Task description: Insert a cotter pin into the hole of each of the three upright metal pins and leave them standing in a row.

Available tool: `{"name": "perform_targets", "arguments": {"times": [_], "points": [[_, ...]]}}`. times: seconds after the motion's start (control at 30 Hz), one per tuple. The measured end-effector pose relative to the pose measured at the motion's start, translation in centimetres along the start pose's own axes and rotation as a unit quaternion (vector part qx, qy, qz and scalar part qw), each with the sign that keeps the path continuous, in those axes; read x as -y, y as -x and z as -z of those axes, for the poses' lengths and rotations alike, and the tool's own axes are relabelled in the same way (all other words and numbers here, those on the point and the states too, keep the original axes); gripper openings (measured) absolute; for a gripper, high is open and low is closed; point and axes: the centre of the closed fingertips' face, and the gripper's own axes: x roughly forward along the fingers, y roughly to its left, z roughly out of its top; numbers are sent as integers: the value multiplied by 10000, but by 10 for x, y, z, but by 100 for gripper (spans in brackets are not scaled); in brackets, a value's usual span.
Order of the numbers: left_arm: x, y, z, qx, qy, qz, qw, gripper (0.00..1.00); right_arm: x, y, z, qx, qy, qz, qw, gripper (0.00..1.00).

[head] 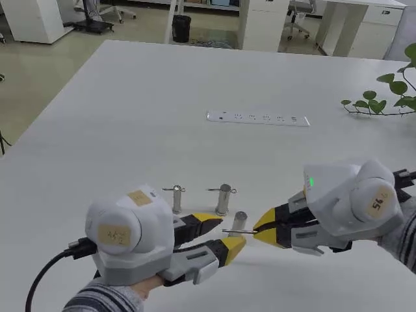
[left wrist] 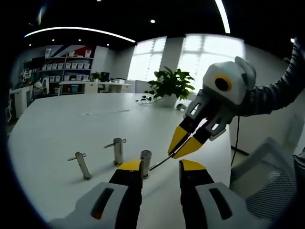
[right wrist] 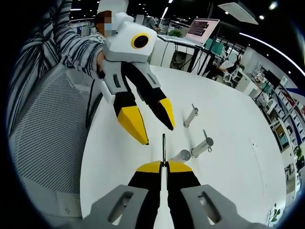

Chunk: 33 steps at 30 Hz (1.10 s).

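Note:
Three short metal pins stand on the white table point(head: 130, 130). The left pin point(head: 177, 199) and the middle pin point(head: 223, 199) each carry a cotter pin through the top. A third pin point(head: 239, 220) point(left wrist: 145, 161) point(right wrist: 181, 156), nearer me, has a bare top. My right gripper point(head: 259, 229) point(right wrist: 163, 165) is shut on a thin cotter pin point(head: 238, 231) point(right wrist: 163, 145), held level and crossing low in front of the third pin. My left gripper point(head: 227, 233) point(left wrist: 161, 167) is open, with the third pin just ahead of its jaws and not gripped.
A white power strip point(head: 258, 118) lies farther back on the table. A leafy plant point(head: 385, 97) reaches in at the right edge. A black cable point(head: 45, 273) trails from the left gripper at the near left.

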Motion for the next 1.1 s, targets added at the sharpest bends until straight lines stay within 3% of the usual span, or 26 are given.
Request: {"name": "perform_targets", "arguments": {"times": [0.13,0.2,0.4,0.5,0.6,0.67,0.93,1.1], "points": [[-3,-1,1,-29,-131,-103,9999,32,0,2,1,31,50,-35,10000,0],[-6,-1,6,-179,-350,-227,9990,35,0,3,3,54,60,-33,10000,0],[-10,-5,18,-391,-432,-358,9977,38,8,12,7,185,-64,49,9998,0],[-15,-8,29,-670,-600,-492,9947,37,12,17,11,226,-105,87,9997,0],[-16,-12,29,-623,-627,-605,9942,35,16,19,16,215,-142,120,9996,0],[-17,-14,28,-696,-909,-673,9911,33,19,20,20,201,-179,145,9995,0],[-21,-32,26,-742,-948,-831,9892,30,27,20,33,176,-261,195,9993,0],[-29,-42,32,-863,-765,-1006,9882,27,30,19,40,161,-337,213,9991,0]]}}
